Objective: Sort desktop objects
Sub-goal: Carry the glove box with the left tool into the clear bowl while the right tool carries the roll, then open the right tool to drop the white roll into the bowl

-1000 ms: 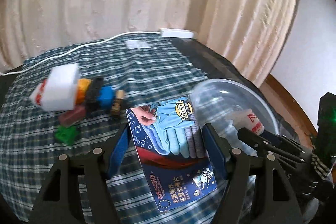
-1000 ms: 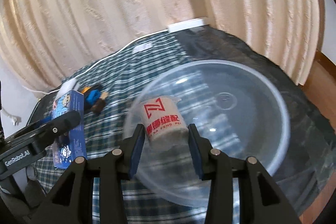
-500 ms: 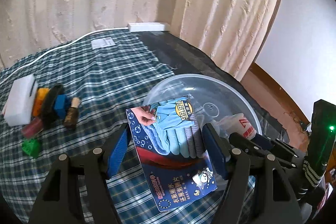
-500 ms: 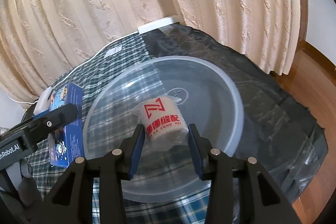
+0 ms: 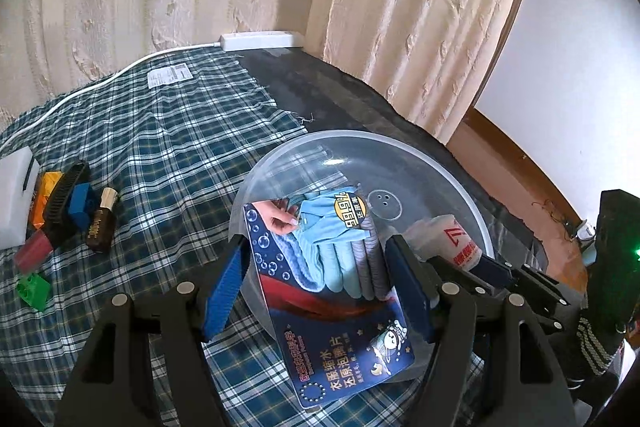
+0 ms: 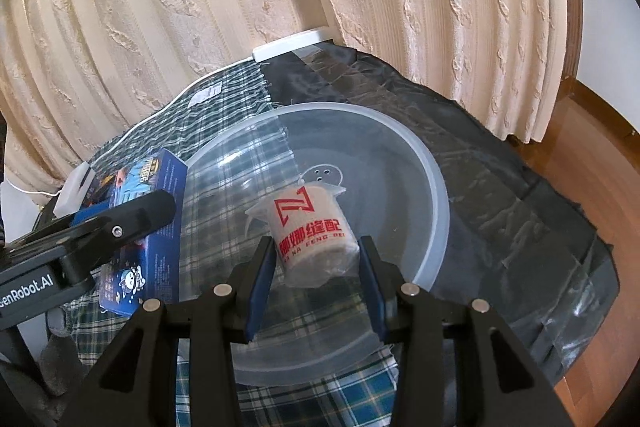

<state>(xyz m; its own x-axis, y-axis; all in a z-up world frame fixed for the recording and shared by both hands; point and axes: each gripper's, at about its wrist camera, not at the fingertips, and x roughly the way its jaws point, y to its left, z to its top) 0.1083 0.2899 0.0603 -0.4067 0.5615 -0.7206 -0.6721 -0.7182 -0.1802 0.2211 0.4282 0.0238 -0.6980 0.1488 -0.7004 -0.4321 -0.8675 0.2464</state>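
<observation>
A checked cloth [image 5: 160, 147] covers much of the counter [image 6: 500, 187]; a clear plastic basin [image 6: 436, 187] sits at the cloth's edge. Over the basin's near rim, the left gripper [image 5: 316, 287] clamps a blue laundry-tablet box [image 5: 340, 307] between its blue pads. Beside it, the right gripper [image 6: 318, 281] pinches a bagged white roll with red lettering [image 6: 312, 227] above the basin's inside. Well off to the left lie a white box [image 5: 14, 195], a black brush [image 5: 64, 195], a small brown bottle [image 5: 102, 225], a blue brick [image 5: 82, 207] and a green brick [image 5: 32, 289], clustered on the cloth.
</observation>
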